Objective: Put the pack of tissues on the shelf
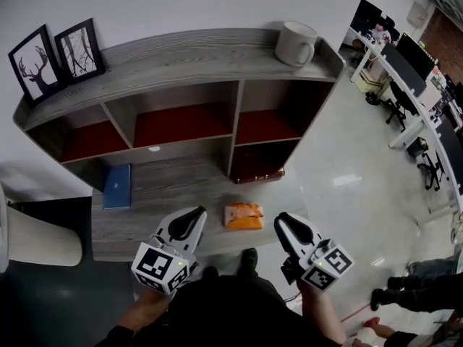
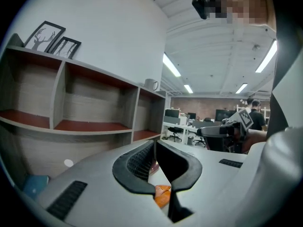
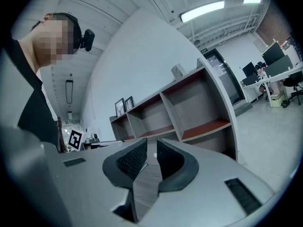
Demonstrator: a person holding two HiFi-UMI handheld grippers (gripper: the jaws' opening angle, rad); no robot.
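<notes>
The orange pack of tissues (image 1: 243, 215) lies on the grey desk (image 1: 173, 183) near its front edge, in front of the grey shelf unit (image 1: 217, 58) with red-floored compartments. My left gripper (image 1: 194, 214) hovers just left of the pack, jaws shut on nothing. My right gripper (image 1: 281, 221) hangs just right of it, past the desk's corner, also shut and empty. In the left gripper view the pack (image 2: 162, 194) shows below the closed left gripper (image 2: 154, 145). The right gripper view looks past the closed right gripper (image 3: 150, 148) along the desk toward the shelf (image 3: 199, 126).
A white mug (image 1: 295, 43) and two framed pictures (image 1: 56, 56) stand on the shelf top. A blue book (image 1: 117, 186) lies at the desk's left. A white cylinder (image 1: 40, 238) stands at far left. Office desks and chairs (image 1: 412, 85) fill the right; a person's legs (image 1: 419, 280) show at lower right.
</notes>
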